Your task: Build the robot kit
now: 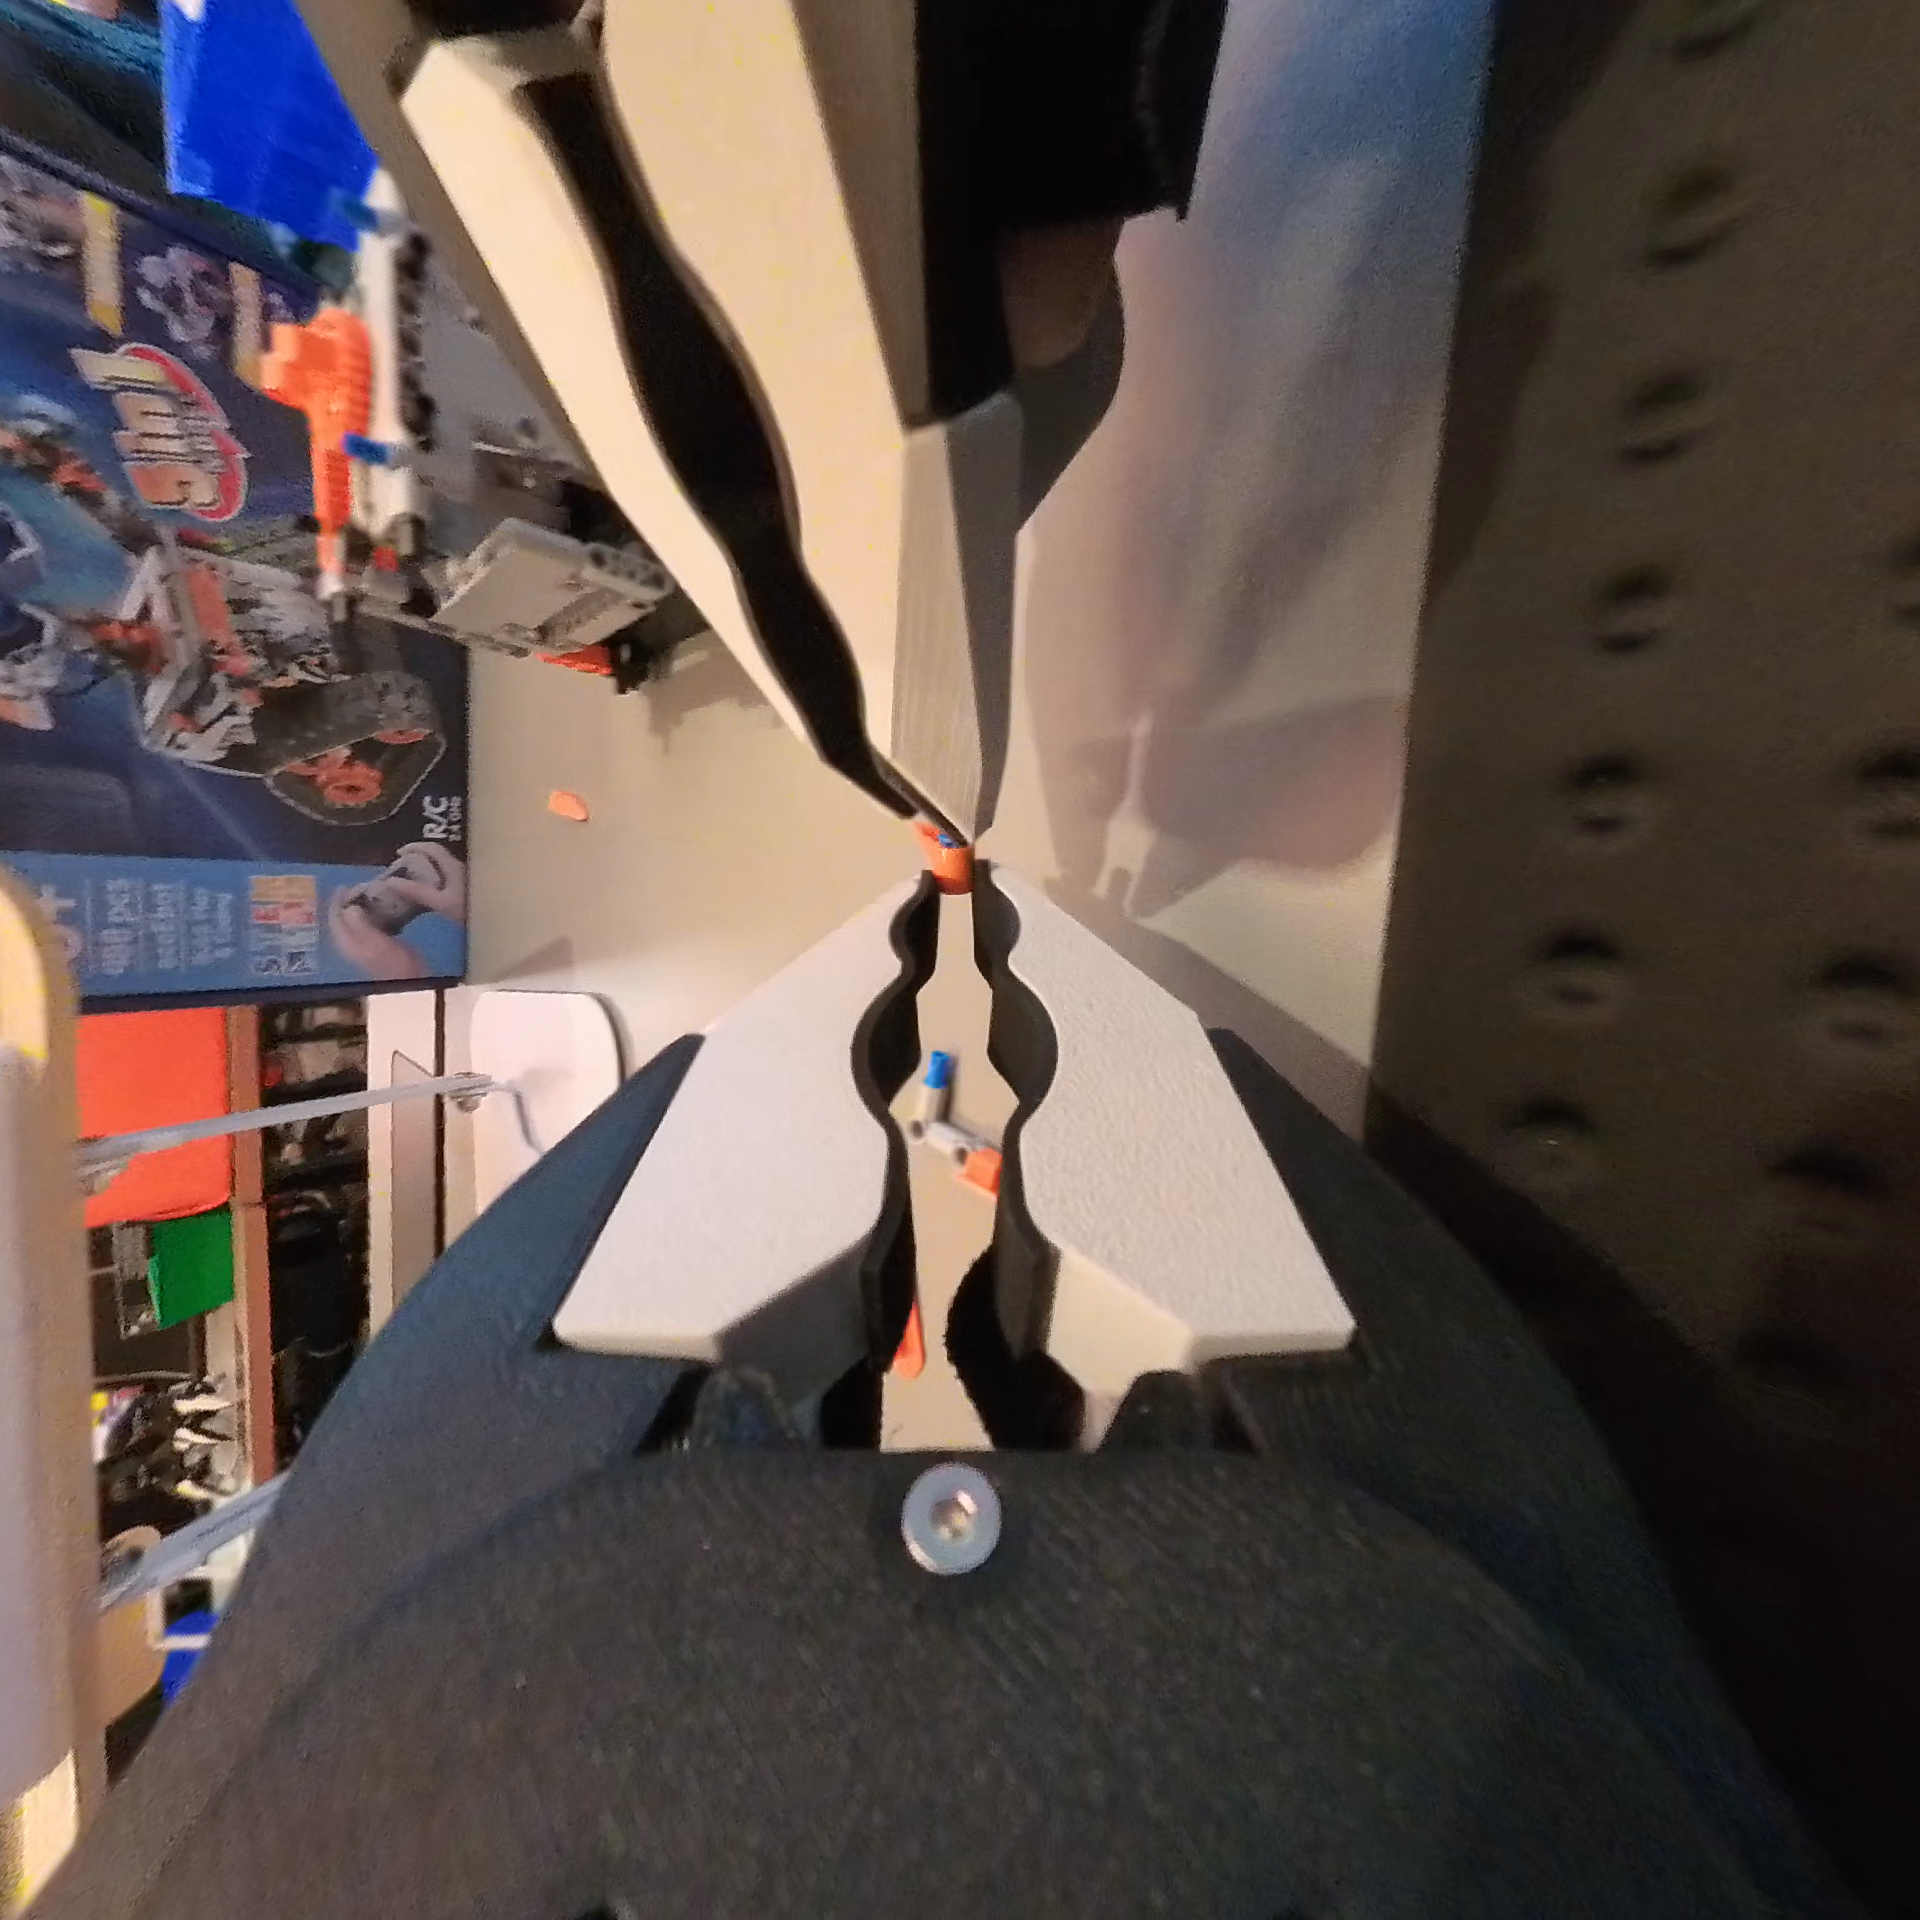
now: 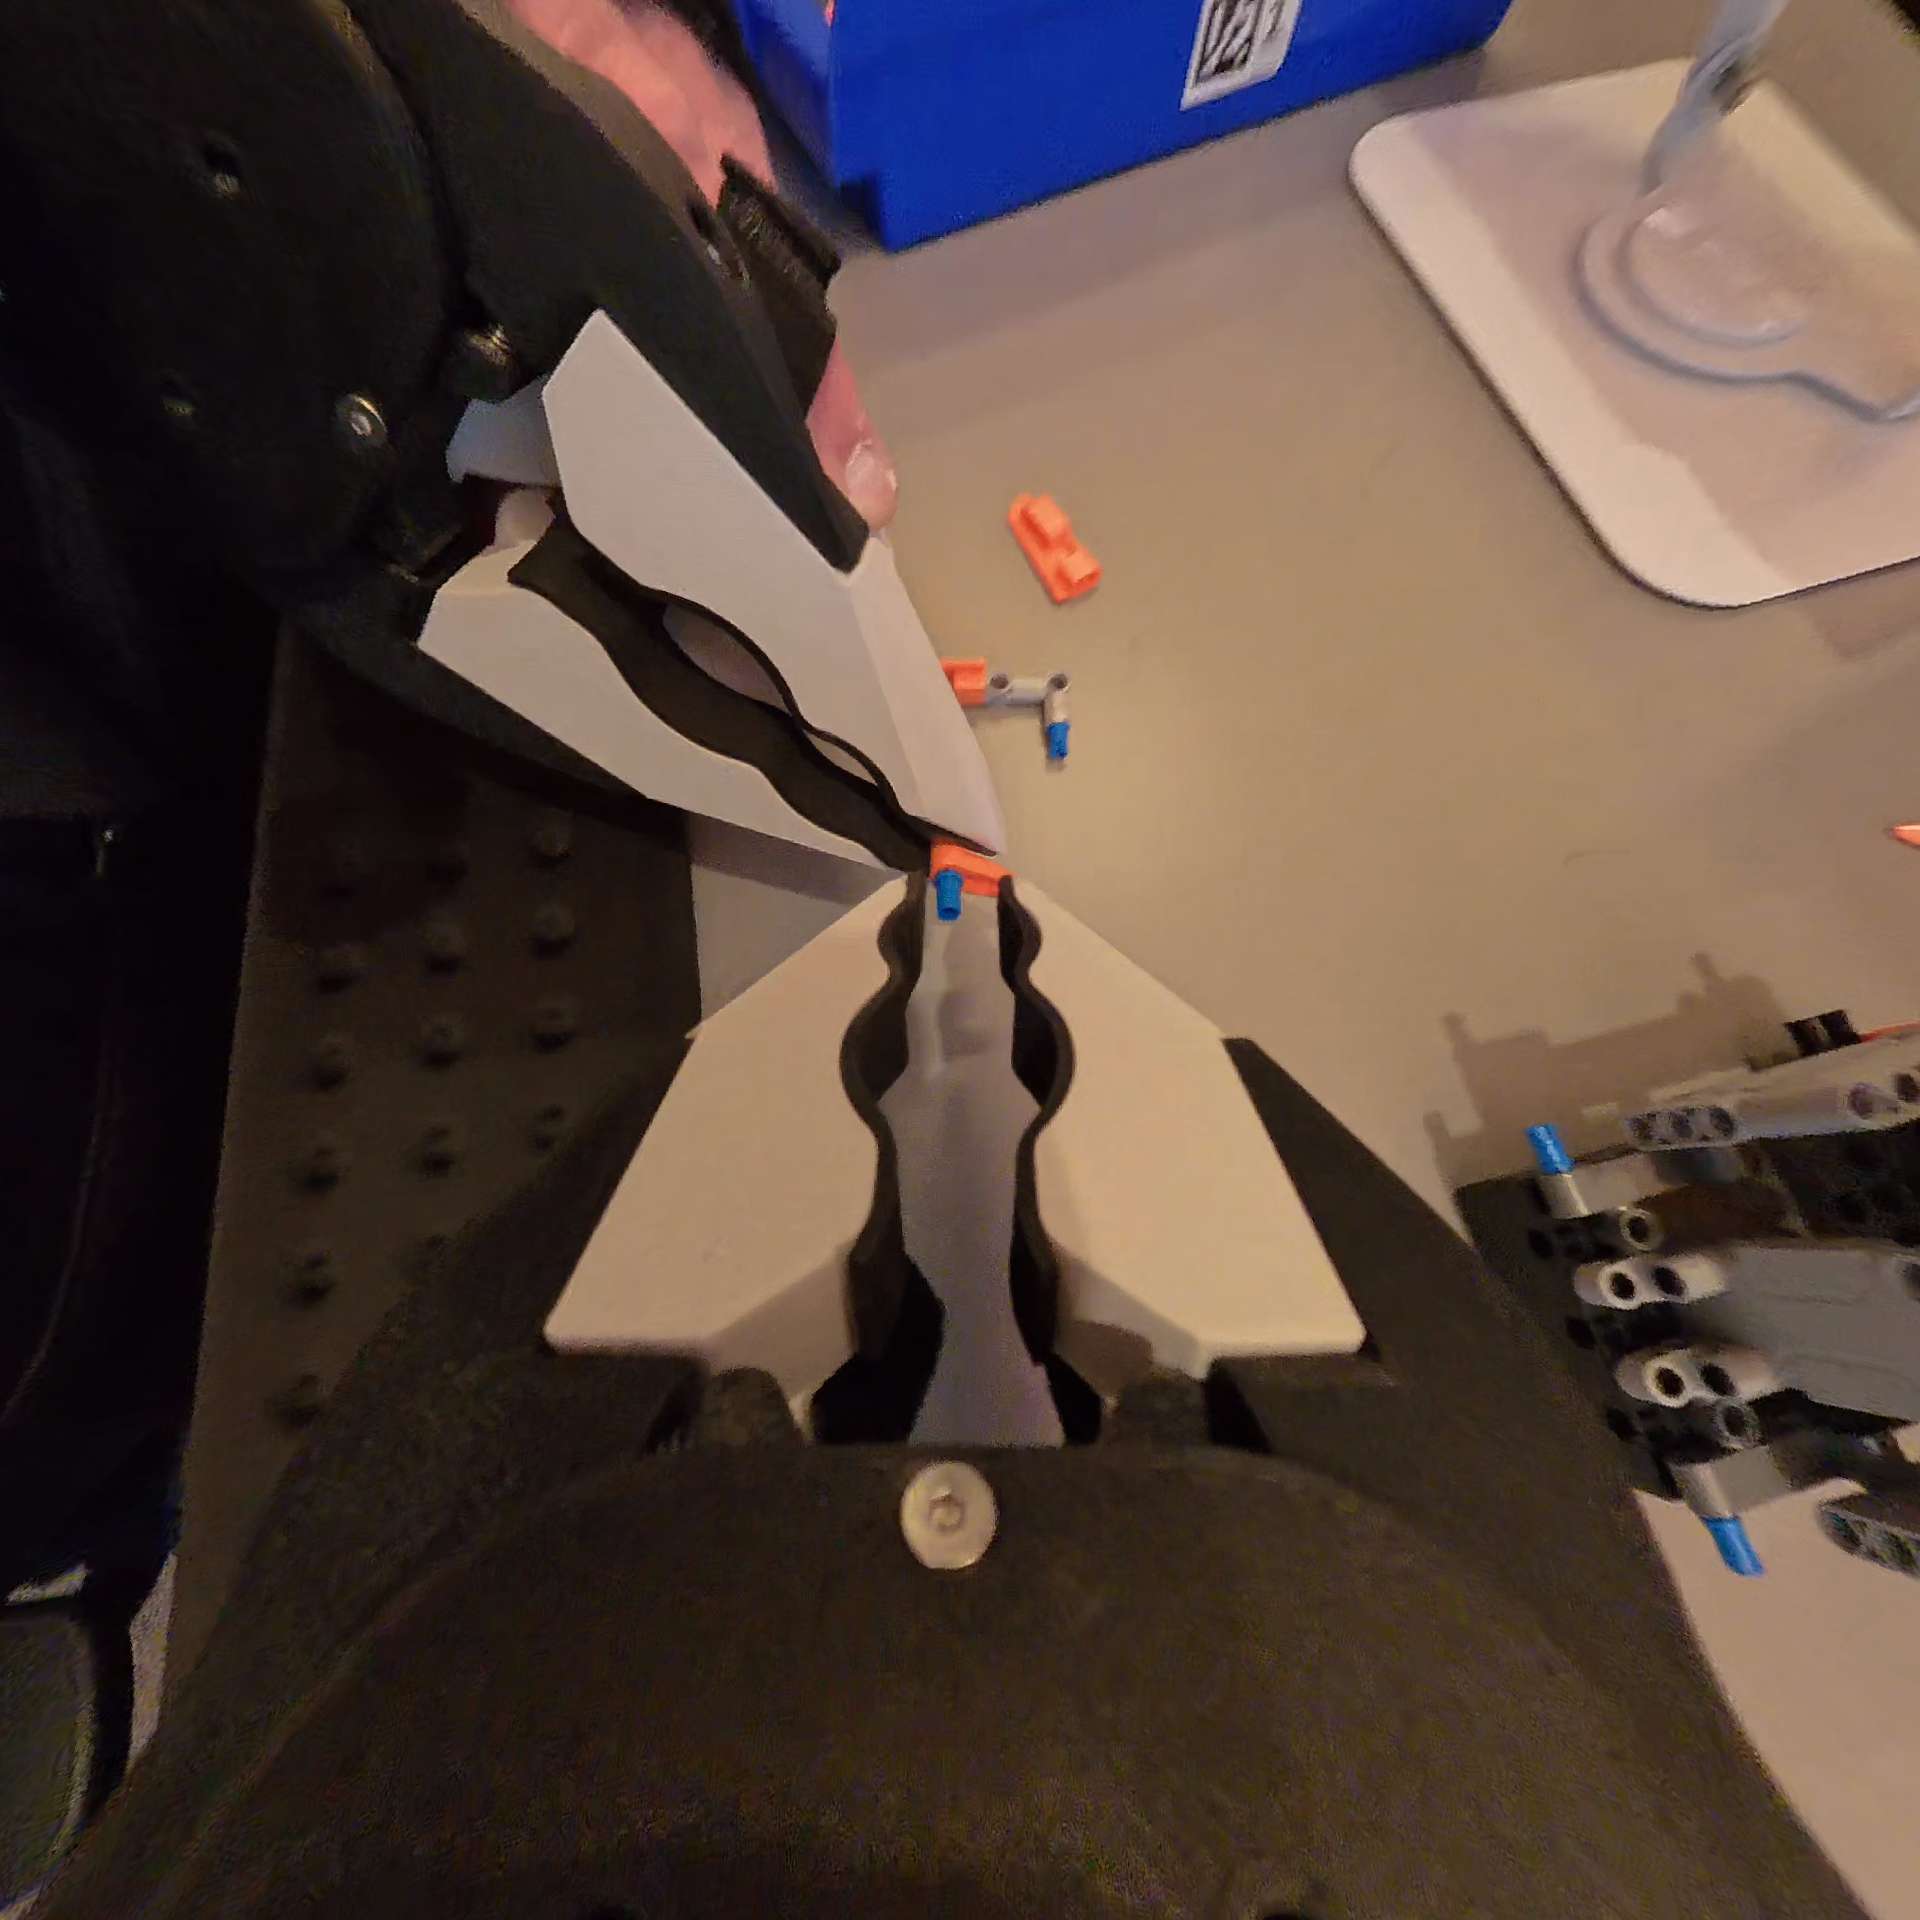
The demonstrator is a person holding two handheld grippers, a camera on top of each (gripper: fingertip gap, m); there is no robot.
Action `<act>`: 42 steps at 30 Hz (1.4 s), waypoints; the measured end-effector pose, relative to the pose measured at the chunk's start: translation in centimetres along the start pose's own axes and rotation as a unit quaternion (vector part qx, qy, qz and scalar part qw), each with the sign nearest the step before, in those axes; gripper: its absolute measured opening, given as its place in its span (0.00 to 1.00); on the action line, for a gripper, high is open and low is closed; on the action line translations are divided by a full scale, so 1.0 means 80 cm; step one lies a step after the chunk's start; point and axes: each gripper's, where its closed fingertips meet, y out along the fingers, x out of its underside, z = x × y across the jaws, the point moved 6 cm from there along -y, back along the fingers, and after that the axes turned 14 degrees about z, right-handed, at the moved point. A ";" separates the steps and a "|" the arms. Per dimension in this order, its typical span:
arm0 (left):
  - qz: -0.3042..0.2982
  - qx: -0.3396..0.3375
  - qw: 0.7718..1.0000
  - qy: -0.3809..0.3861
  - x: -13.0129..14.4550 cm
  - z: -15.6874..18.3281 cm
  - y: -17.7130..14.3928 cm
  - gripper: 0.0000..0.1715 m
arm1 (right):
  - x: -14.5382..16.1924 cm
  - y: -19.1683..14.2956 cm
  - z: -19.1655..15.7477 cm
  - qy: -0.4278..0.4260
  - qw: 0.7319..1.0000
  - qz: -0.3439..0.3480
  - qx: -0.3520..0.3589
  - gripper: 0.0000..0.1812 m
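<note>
A small orange brick piece (image 1: 950, 868) with a blue pin (image 2: 945, 896) in it hangs above the grey table, pinched from both sides. My left gripper (image 1: 952, 885) is shut on the orange piece (image 2: 968, 868) at its fingertips. My right gripper (image 2: 960, 885) meets it tip to tip and is shut on the same piece, with the blue pin pointing back between its fingers. In the left wrist view the right gripper (image 1: 940, 826) comes down from the top. In the right wrist view the left gripper (image 2: 961, 836) comes in from the upper left, with a hand on it.
On the table lie a loose orange piece (image 2: 1055, 545) and a grey connector with orange and blue ends (image 2: 1023, 691). A grey and black brick model (image 2: 1766, 1299) stands at the right. A blue bin (image 2: 1039, 104), a white stand base (image 2: 1662, 364), a toy box (image 1: 208, 675) and a black studded board (image 2: 416, 1039) surround them. Both grippers' tips are close together, under 4 cm apart.
</note>
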 end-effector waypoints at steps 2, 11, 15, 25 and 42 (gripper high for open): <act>0.004 -0.025 1.000 -0.008 0.002 -0.010 -0.005 0.02 | -0.010 -0.008 0.006 0.017 0.999 0.027 0.008 0.09; 0.069 -0.075 0.993 -0.063 -0.003 -0.040 -0.029 0.03 | -0.046 -0.025 0.027 0.067 0.991 0.114 0.021 0.17; 0.120 -0.080 0.982 -0.122 -0.005 -0.056 -0.044 0.03 | -0.063 -0.026 0.028 0.039 0.990 0.130 0.025 0.18; 0.249 -0.042 0.919 -0.302 -0.006 -0.101 -0.076 0.03 | -0.103 -0.018 0.017 -0.158 0.978 0.116 0.071 0.16; 0.382 0.060 0.771 -0.507 0.013 -0.139 -0.091 0.03 | -0.119 0.012 0.014 -0.309 0.928 0.090 0.189 0.13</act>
